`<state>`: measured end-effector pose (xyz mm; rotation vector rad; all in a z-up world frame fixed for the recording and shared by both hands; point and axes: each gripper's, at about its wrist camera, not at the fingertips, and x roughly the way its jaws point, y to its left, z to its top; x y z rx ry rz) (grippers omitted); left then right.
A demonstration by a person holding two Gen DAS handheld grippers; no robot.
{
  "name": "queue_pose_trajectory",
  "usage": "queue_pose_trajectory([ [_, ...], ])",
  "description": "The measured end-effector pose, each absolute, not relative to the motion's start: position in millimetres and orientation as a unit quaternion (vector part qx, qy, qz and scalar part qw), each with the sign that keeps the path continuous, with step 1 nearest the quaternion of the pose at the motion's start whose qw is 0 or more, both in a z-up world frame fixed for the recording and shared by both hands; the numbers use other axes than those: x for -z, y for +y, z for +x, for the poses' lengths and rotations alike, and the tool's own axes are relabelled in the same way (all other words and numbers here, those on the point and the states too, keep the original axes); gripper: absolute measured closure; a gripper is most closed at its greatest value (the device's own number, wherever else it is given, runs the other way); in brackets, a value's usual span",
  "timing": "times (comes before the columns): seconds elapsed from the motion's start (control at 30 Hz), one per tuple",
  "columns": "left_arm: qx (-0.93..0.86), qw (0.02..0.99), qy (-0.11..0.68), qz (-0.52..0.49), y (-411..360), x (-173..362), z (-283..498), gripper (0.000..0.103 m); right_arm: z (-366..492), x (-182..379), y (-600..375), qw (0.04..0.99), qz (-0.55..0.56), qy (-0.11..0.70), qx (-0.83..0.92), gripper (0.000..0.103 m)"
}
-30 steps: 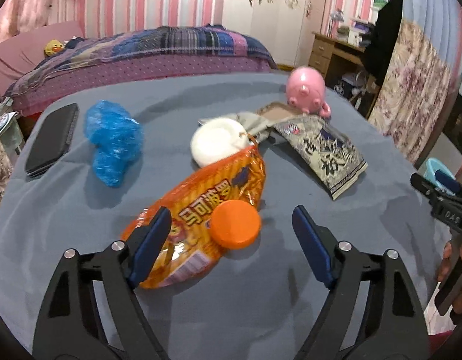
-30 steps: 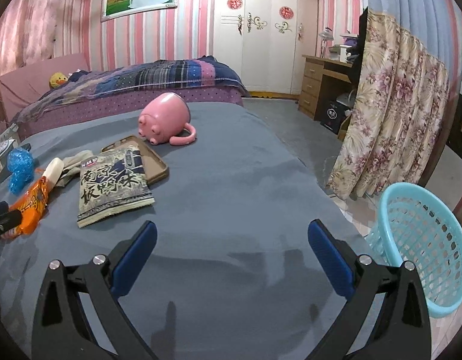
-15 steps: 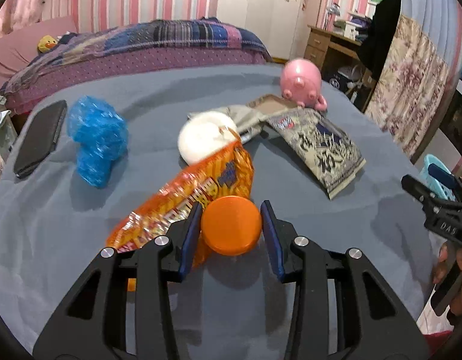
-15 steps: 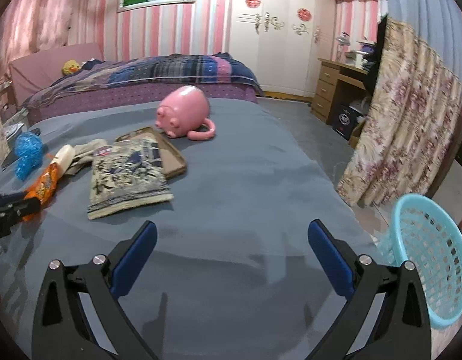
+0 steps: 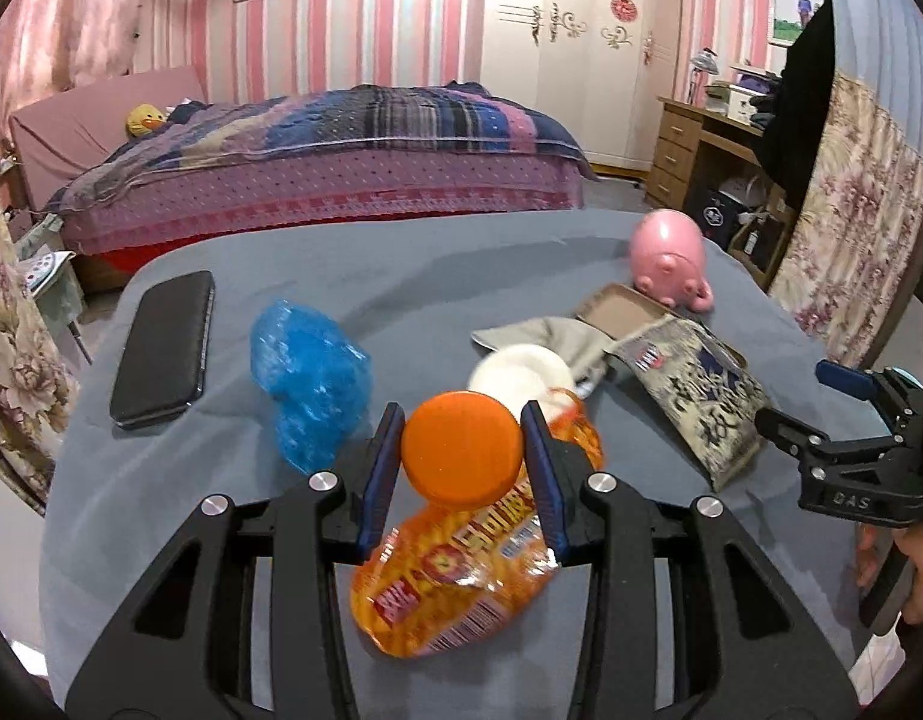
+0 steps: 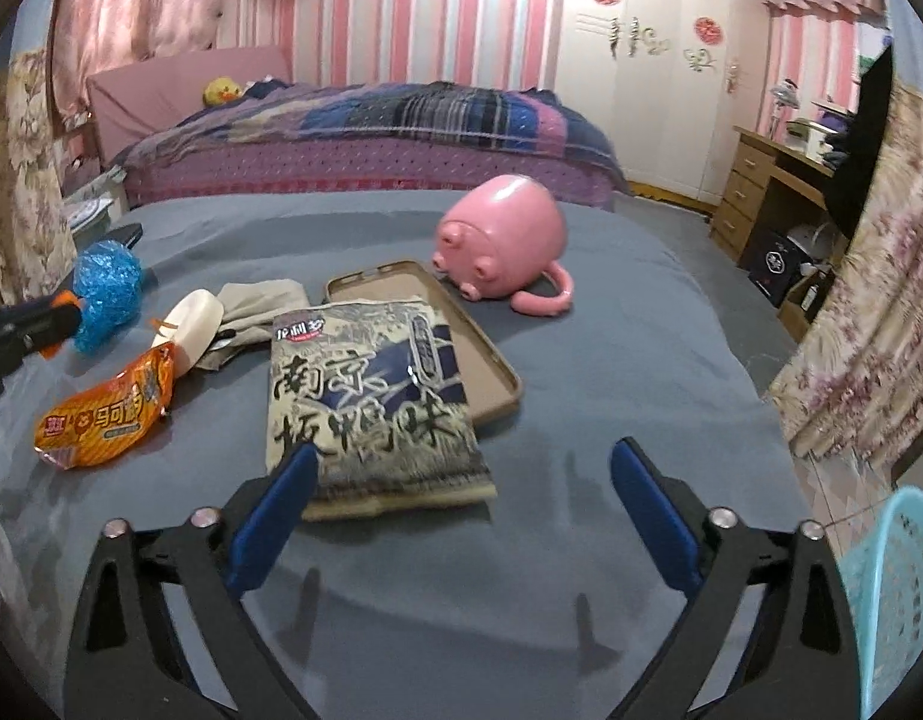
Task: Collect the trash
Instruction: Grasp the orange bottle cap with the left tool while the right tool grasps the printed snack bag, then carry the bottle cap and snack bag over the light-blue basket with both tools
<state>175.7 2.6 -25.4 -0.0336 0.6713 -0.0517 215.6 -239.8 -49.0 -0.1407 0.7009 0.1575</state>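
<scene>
My left claw (image 5: 461,456) is clamped on an orange lid (image 5: 461,449), one blue pad (image 5: 382,468) pressed to each side of it, and the lid sits clear of the grey table (image 5: 179,480). Below the lid, toward 6 o'clock in the left wrist view, lies the orange wrapper (image 5: 461,570), crinkled and flat on the cloth. At 10 o'clock from the lid is a blue crumpled bag (image 5: 311,384), and farther out the same way a black phone (image 5: 164,345). Just behind the lid, at 1 o'clock, a white disc (image 5: 521,369) leans against a grey cloth (image 5: 557,336). At 2 o'clock a printed snack bag (image 5: 695,390) lies partly over a brown phone case (image 5: 617,312), with a pink pig mug (image 5: 668,255) tipped on its side beyond them.

My right claw (image 6: 461,504) is spread wide, holding nothing, above the near edge of the snack bag (image 6: 371,402); its left pad overlaps the bag's corner in view, though I cannot tell if it touches. From there the wrapper (image 6: 110,414) lies at 9 o'clock, the pig mug (image 6: 503,240) at 12 o'clock, the case (image 6: 461,336) just behind the bag. A light blue basket (image 6: 893,594) stands off the table at 4 o'clock.
</scene>
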Motion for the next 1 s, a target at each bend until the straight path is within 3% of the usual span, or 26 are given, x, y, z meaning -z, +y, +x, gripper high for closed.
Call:
queue_pose_trajectory([
  [0.27,0.018,0.946,0.324,-0.014,8.0,24.8,179.2,0.064,243.8,74.2,-228.8,0.910,-0.045,0.395,-0.114,0.041],
  [0.43,0.010,0.944,0.329,-0.018,10.9,26.9,176.7,0.064,240.1,72.4,-228.1,0.915,-0.038,0.383,-0.124,0.058],
  [0.77,0.018,0.948,0.317,-0.011,-13.1,12.2,164.8,0.064,204.5,52.1,-255.6,0.933,-0.033,0.339,-0.113,0.071],
  [0.8,0.020,0.948,0.317,-0.011,-16.5,11.6,164.8,0.064,201.0,49.8,-260.8,0.935,-0.031,0.337,-0.111,0.079],
  [0.83,0.023,0.949,0.316,-0.012,-21.5,10.4,164.4,0.064,196.6,47.0,-267.3,0.936,-0.029,0.334,-0.108,0.094],
  [1.0,0.042,0.948,0.315,-0.011,-51.1,7.6,162.8,0.064,177.2,35.0,-310.0,0.941,-0.010,0.327,-0.085,0.094],
])
